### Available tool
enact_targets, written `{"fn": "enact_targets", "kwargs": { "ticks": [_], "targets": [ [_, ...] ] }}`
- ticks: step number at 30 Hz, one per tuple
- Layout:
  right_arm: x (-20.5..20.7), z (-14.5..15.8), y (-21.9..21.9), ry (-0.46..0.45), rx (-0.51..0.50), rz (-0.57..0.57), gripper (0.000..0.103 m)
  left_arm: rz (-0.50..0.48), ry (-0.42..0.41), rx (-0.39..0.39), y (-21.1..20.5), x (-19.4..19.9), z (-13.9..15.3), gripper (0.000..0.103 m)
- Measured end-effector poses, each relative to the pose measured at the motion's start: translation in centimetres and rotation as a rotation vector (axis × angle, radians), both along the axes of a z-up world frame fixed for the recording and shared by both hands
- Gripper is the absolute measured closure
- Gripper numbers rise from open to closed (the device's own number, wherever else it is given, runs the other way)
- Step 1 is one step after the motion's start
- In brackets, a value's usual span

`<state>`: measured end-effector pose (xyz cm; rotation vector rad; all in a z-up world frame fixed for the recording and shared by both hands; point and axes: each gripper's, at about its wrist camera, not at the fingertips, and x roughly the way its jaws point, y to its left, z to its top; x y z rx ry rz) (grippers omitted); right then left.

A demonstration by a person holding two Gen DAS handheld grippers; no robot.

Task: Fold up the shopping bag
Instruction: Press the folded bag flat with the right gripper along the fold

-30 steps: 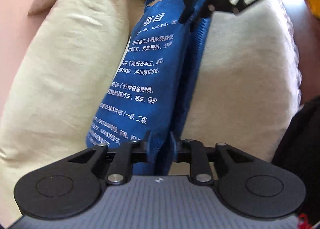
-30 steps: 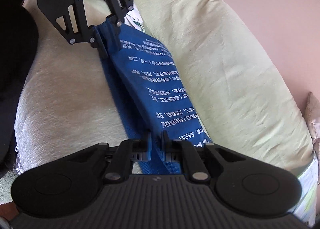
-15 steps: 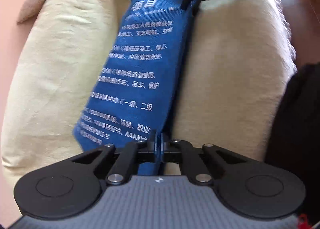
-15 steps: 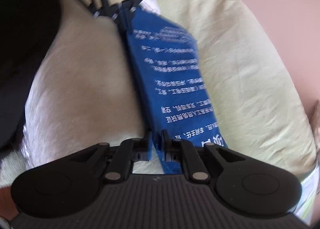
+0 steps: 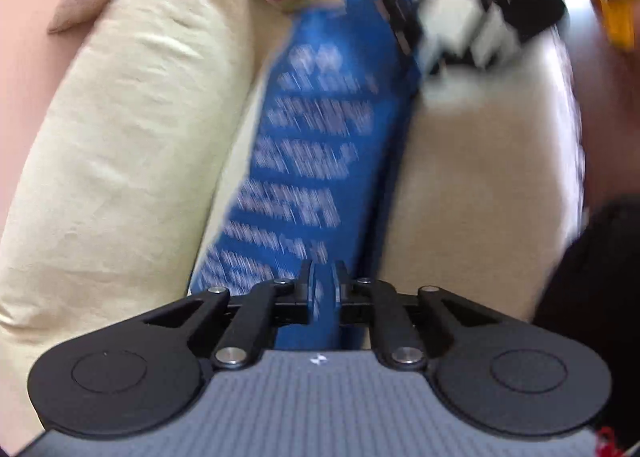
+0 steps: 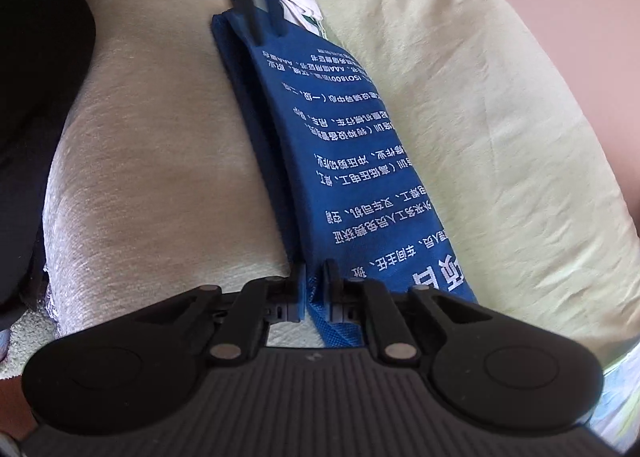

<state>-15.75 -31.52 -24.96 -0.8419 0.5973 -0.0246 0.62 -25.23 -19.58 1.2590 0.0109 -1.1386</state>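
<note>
both grippers, left gripper (image 5: 323, 281) and right gripper (image 6: 316, 277), angled downward, pinch opposite bag (image 6: 352, 145) ends.

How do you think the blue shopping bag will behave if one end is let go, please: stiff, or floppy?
Probably floppy: the blue shopping bag sags in a curve between the left gripper and the right gripper, each pinching an end. Likely light, since thin folded layers show at its edge. The woven cloth looks unlikely to slip from the jaws.
</note>
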Motion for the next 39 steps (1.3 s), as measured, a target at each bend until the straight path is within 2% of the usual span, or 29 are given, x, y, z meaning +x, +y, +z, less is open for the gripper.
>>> {"fn": "enact_targets", "kwargs": {
  "ticks": [3,4,6,8,10,12,13,14,15,17,19,23,27,31,33,34,35,37,38,39],
  "targets": [
    [-0.1,0.0,0.0,-0.002,-0.003,0.003,0.095,0.036,0.061,-0.011,-3.0,0.6,-1.0,0.093],
    [-0.1,-0.1,0.0,-0.004,-0.004,0.002,0.095,0.048,0.082,-0.014,-4.0,0.8,-1.4,0.101],
    [-0.1,0.1,0.1,-0.018,0.007,-0.027,0.090,0.066,0.062,-0.001,-4.7,1.0,-3.3,0.103],
    [-0.1,1.0,-0.4,-0.038,0.078,-0.087,0.070,0.079,0.037,0.002,-4.9,1.0,-4.6,0.103],
    [-0.8,2.8,-1.7,-0.093,0.237,-0.174,0.069,0.091,0.032,-0.005,-5.0,0.9,-4.8,0.103],
    [-2.5,5.1,-3.7,-0.201,0.497,-0.250,0.070,0.100,0.040,-0.003,-5.1,1.0,-4.6,0.103],
    [-3.3,6.1,-4.5,-0.253,0.617,-0.273,0.079,0.099,0.036,-0.001,-5.1,0.9,-4.6,0.103],
    [-3.7,6.5,-4.8,-0.277,0.679,-0.277,0.091,0.099,0.031,0.001,-5.1,0.9,-4.7,0.103],
    [-3.9,6.6,-5.1,-0.293,0.721,-0.282,0.096,0.098,0.026,0.003,-5.1,0.9,-4.7,0.103],
    [-3.6,5.9,-5.0,-0.269,0.707,-0.302,0.098,0.096,0.017,0.006,-5.2,0.9,-4.8,0.103],
    [-3.0,4.0,-4.9,-0.221,0.645,-0.346,0.099,0.101,0.016,0.007,-5.2,0.8,-4.8,0.103],
    [-2.3,1.5,-5.4,-0.188,0.547,-0.417,0.103,0.097,-0.024,0.006,-5.2,0.5,-5.2,0.103],
    [-2.1,1.0,-6.5,-0.214,0.521,-0.433,0.103,0.072,-0.086,0.013,-4.9,-0.1,-5.6,0.103],
    [-2.0,2.2,-7.4,-0.214,0.559,-0.456,0.102,0.048,-0.123,0.033,-4.4,-0.3,-6.4,0.103],
    [-3.2,3.9,-6.9,-0.255,0.548,-0.424,0.088,0.040,-0.139,0.032,-4.2,-0.4,-6.8,0.103],
    [-3.9,4.5,-6.6,-0.264,0.524,-0.405,0.071,0.039,-0.142,0.031,-4.2,-0.5,-6.9,0.103],
    [-4.5,4.6,-5.9,-0.245,0.459,-0.378,0.067,0.039,-0.141,0.031,-4.2,-0.8,-6.9,0.103],
    [-5.6,4.6,-4.8,-0.205,0.330,-0.324,0.067,0.033,-0.146,0.033,-4.1,-0.8,-6.9,0.103],
    [-5.9,4.0,-4.3,-0.170,0.249,-0.297,0.067,0.030,-0.151,0.033,-4.0,-0.8,-7.0,0.103],
    [-6.1,3.0,-3.7,-0.121,0.126,-0.258,0.068,0.028,-0.156,0.033,-4.1,-0.8,-7.1,0.103]
  ]
}}
